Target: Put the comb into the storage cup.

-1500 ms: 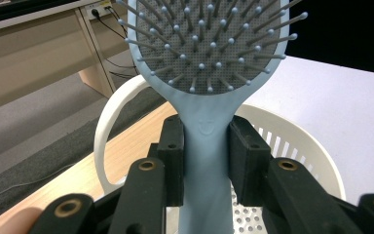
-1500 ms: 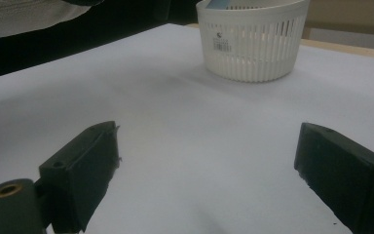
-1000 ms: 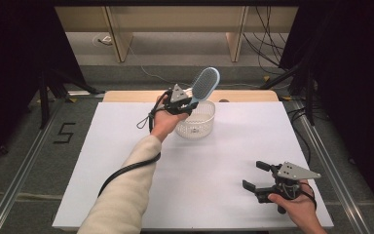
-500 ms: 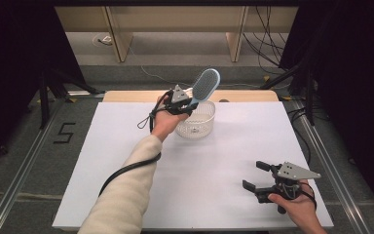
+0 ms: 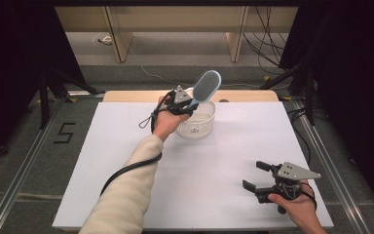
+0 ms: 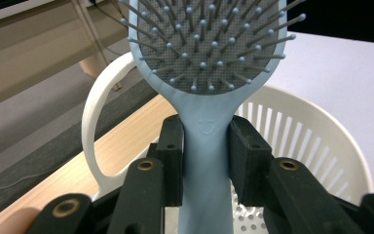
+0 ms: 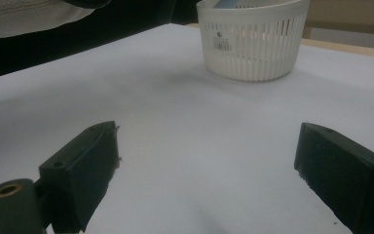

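Observation:
A light blue hairbrush (image 5: 208,85) with grey bristles (image 6: 209,44) stands tilted over a white slotted basket (image 5: 197,127) at the back middle of the table. My left gripper (image 5: 191,105) is shut on its handle. In the left gripper view the two black pads (image 6: 173,156) flank the handle and touch it, with the basket rim (image 6: 316,112) behind. These jaws have just been opening a little, with the handle still between them. My right gripper (image 5: 254,175) rests near the front right, open, nothing between its jaws (image 7: 204,170). The basket (image 7: 253,44) stands farther off in that view.
A white board (image 5: 214,161) covers the table, with a strip of bare wood (image 5: 126,96) along its far edge. A black cable (image 5: 126,170) trails from the left gripper along the sleeve. Dark stands and cables (image 5: 282,58) lie on the floor beyond.

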`<state>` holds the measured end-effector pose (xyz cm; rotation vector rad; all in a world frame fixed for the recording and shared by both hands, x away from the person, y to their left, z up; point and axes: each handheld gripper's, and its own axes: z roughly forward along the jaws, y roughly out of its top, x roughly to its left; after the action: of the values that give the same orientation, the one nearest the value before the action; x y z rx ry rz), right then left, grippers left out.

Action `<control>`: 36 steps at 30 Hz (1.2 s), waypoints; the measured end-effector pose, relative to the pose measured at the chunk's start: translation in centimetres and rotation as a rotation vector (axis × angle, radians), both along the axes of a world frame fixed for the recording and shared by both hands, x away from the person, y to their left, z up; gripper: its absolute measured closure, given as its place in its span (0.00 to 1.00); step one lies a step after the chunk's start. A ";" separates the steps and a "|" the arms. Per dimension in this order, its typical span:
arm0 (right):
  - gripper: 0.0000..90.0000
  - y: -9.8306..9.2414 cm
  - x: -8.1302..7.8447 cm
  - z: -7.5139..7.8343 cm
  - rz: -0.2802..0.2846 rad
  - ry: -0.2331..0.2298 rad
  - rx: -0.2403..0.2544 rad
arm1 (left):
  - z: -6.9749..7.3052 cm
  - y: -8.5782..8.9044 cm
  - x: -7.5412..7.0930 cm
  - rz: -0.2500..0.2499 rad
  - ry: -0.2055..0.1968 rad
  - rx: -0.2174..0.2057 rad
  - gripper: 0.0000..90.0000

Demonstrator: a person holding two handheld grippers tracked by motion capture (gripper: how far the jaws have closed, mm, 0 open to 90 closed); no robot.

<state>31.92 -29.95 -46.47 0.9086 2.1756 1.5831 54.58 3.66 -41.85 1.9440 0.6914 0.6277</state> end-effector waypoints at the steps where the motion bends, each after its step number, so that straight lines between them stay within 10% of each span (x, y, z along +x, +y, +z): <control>1: 0.11 0.0 0.0 0.0 0.000 0.000 0.000 | 0.0 -0.1 0.0 0.003 0.002 0.011 0.64; 12: 0.11 0.0 0.0 0.0 0.001 -0.001 -0.001 | 1.5 -0.6 -0.7 0.037 0.005 0.049 0.23; 25: 0.11 0.1 0.0 0.0 -0.002 0.008 -0.003 | 2.2 0.8 -1.9 0.080 0.078 0.001 0.07; 36: 0.11 0.1 0.0 -0.1 -0.002 0.005 -0.007 | 2.4 2.1 -3.4 0.122 0.078 0.039 0.00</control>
<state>31.92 -29.85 -46.53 0.9134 2.1817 1.5727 51.22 5.72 -39.46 1.9815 0.8575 0.6466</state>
